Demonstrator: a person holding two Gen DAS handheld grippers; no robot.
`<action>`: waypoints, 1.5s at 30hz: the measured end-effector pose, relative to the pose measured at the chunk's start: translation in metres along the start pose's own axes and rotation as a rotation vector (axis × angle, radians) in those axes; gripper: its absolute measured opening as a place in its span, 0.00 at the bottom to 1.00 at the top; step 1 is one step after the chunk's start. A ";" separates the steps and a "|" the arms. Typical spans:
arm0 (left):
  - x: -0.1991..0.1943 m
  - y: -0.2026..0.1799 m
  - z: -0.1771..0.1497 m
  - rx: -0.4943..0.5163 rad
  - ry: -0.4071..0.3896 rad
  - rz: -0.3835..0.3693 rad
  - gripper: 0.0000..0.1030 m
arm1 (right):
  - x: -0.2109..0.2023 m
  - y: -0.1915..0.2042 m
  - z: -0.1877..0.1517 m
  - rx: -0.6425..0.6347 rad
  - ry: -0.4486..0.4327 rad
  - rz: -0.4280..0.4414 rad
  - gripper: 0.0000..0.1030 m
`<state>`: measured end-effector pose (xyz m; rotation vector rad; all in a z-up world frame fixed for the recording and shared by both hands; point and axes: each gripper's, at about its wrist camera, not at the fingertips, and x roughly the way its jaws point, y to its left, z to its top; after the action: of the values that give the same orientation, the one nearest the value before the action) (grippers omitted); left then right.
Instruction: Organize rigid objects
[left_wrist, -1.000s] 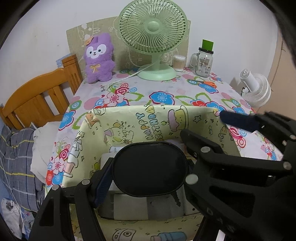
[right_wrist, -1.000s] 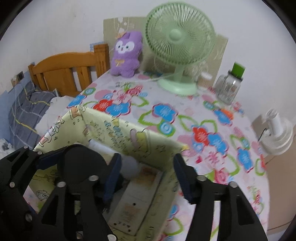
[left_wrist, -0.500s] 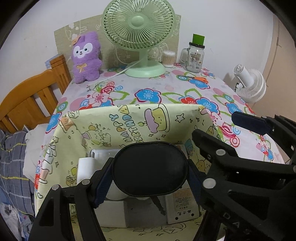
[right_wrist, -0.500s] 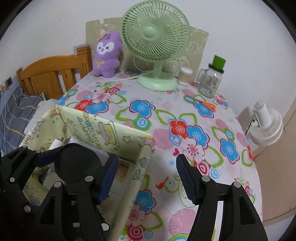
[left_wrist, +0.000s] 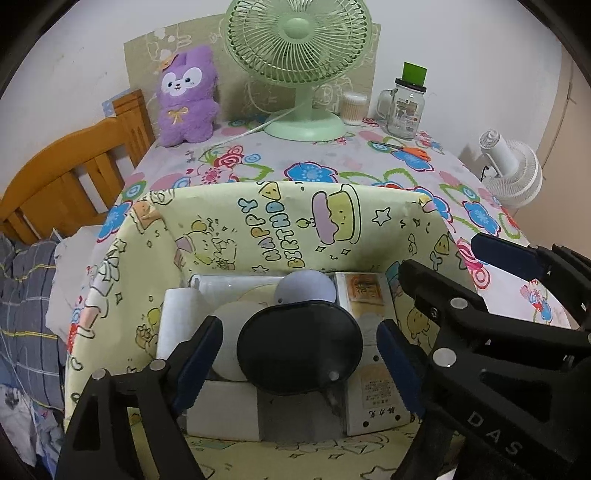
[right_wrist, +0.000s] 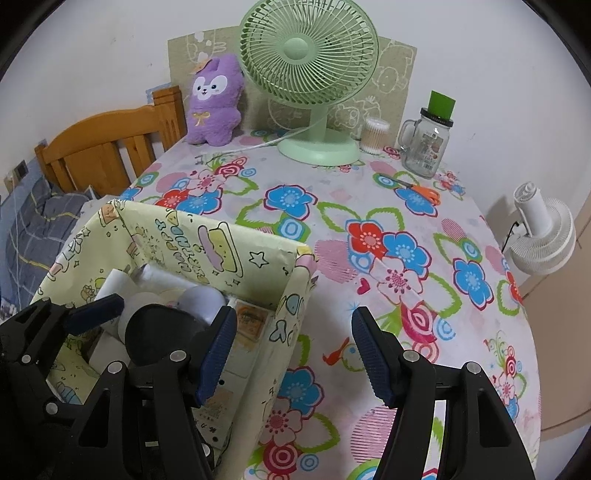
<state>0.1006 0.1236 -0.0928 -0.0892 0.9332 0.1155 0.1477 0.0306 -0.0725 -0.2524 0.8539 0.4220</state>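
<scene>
Mirror (left_wrist: 299, 347), a black oval with a short handle, lies inside the yellow box (left_wrist: 280, 218) on top of white boxes (left_wrist: 221, 410) and round pieces. Half a second ago the left gripper (left_wrist: 299, 360) was clamped on it; now its jaws stand apart on either side, clear of the rim, so I judge the drop is done. Its long axis runs left to right across the box, handle pointing toward the camera. The right gripper (right_wrist: 293, 350) hangs wide apart, holding nothing, over the table (right_wrist: 369, 221) beside the box.
</scene>
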 end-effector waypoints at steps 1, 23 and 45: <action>-0.001 0.000 0.000 0.002 -0.005 0.005 0.86 | 0.000 0.000 0.000 -0.001 0.000 -0.001 0.66; -0.050 -0.024 -0.003 0.002 -0.126 0.026 1.00 | -0.048 -0.029 -0.011 0.076 -0.094 0.010 0.75; -0.085 -0.063 -0.016 0.036 -0.174 0.001 1.00 | -0.101 -0.074 -0.041 0.135 -0.164 -0.032 0.86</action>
<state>0.0466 0.0543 -0.0326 -0.0443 0.7614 0.1053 0.0952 -0.0764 -0.0175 -0.1050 0.7127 0.3482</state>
